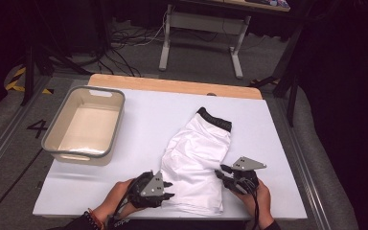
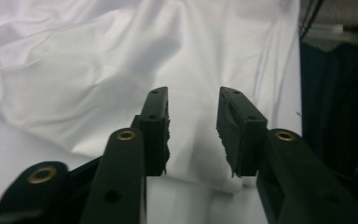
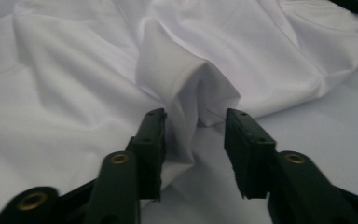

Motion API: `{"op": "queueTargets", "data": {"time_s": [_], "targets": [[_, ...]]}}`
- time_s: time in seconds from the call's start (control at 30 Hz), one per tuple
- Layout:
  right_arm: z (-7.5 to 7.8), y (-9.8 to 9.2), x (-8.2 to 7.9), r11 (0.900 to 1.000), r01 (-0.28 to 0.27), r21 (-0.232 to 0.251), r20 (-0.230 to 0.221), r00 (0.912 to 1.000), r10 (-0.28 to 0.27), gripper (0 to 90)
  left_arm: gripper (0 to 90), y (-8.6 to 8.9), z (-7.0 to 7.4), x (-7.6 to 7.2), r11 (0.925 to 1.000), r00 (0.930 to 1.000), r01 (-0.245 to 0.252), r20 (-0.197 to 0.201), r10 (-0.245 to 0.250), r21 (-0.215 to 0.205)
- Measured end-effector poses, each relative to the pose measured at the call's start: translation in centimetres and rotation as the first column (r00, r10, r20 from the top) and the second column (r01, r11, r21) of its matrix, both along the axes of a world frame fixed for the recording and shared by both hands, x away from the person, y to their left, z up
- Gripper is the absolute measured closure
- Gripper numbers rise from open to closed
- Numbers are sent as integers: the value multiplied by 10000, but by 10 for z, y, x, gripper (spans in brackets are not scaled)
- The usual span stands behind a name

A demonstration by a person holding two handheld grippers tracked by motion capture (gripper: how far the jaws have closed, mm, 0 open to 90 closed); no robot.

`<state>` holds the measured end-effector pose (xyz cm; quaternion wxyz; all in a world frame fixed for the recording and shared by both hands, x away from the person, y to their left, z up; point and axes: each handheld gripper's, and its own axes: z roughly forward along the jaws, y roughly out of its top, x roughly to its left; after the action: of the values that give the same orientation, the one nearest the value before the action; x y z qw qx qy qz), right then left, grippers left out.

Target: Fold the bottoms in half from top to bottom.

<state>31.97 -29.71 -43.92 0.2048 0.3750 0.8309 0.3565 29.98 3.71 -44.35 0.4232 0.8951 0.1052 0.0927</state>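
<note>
A white table cover (image 1: 139,120) lies over a wooden tabletop in a dark room. At its near edge, the left gripper (image 1: 168,189) and right gripper (image 1: 222,172) flank the white shorts (image 1: 197,153), jaws apart, fabric between but unpinched. The shorts are rumpled, with a black waistband at the far end. Both hands lie low, pointing inward. A grey bin (image 1: 52,129) sits far left.

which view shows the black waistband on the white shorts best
The high view: the white shorts lie whole on the table, black waistband at the far end. The left gripper view and right gripper view give close white folds of fabric, no waistband.
</note>
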Motion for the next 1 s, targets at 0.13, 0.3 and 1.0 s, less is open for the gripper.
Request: {"op": "queueTargets", "data": {"time_s": [0.13,0.3,1.0], "targets": [[-2,-10,4,9980,563,296,86,9984,-566,444,489,1,-5,1,9999,9993,-170,-339,171,20],[11,-33,22,9795,1266,1564,419,9900,-1346,422,430,-12,-7,-7,9972,9964,698,-498,-684,270],[-7,-30,184,9452,3037,1195,-1228,9493,-2895,416,558,-24,-17,-1,9845,9857,1480,-955,-1391,938]]}}
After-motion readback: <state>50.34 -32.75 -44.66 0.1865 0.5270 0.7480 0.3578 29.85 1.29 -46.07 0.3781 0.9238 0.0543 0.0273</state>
